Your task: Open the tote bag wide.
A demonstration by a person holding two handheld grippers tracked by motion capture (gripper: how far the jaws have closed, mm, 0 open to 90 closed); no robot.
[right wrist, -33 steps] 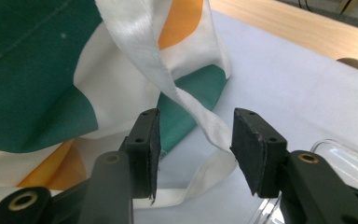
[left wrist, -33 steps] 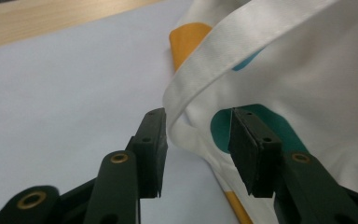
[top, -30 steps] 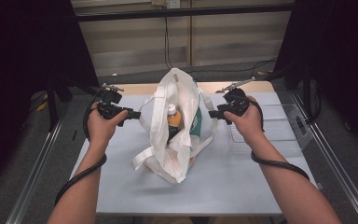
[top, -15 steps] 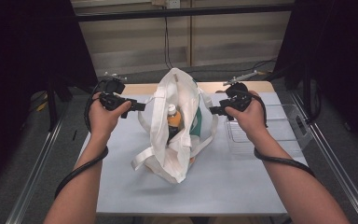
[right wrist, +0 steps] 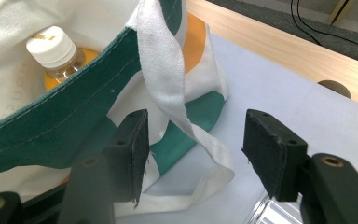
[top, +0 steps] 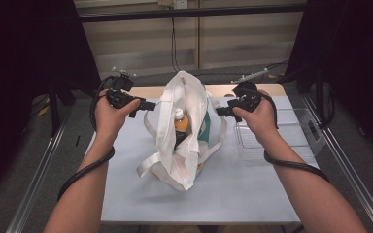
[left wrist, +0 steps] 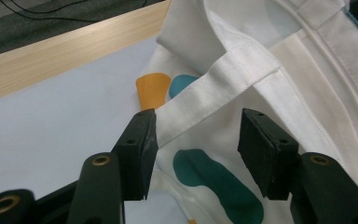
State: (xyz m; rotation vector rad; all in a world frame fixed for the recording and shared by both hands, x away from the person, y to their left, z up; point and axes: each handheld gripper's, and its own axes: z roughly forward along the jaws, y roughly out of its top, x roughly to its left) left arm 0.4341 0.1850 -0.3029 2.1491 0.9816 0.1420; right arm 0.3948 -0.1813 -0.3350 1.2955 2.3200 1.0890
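Counts: one white tote bag (top: 182, 131), one bottle (top: 180, 124) inside it, one clear plastic tray (top: 277, 136), two tongs.
Tote bag: stands slumped near the middle of the counter (top: 126, 194), a little toward its far edge; mouth open upward; two long straps, one on each side.
Bag material: woven white canvas with stitched hems, printed with teal and orange blobs; the rim of the mouth is lined teal in the right gripper view.
Bottle: upright in the bag, white ribbed screw cap (right wrist: 53, 42), clear neck, orange below; its lower body is hidden by the cloth.
Tray: thin, see-through, rectangular, by the counter's right edge; its outline is faint against the surface, and its corner is cut off at the bottom of the right gripper view.
Counter: pale blue-grey sheet with a light wood strip along the far edge.
Left tongs (top: 143, 105): held in the left hand (top: 109, 114) left of the bag, jaws spread wide; in the left gripper view the flat strap (left wrist: 214, 95) runs between the pads, whether it brushes the left pad is hard to tell.
Right tongs (top: 222, 111): held in the right hand (top: 260, 116) right of the bag, jaws spread wide, with a twisted strap loop (right wrist: 177, 93) hanging between them, not pinched.
Cut off: both forearms leave the high view at the bottom.
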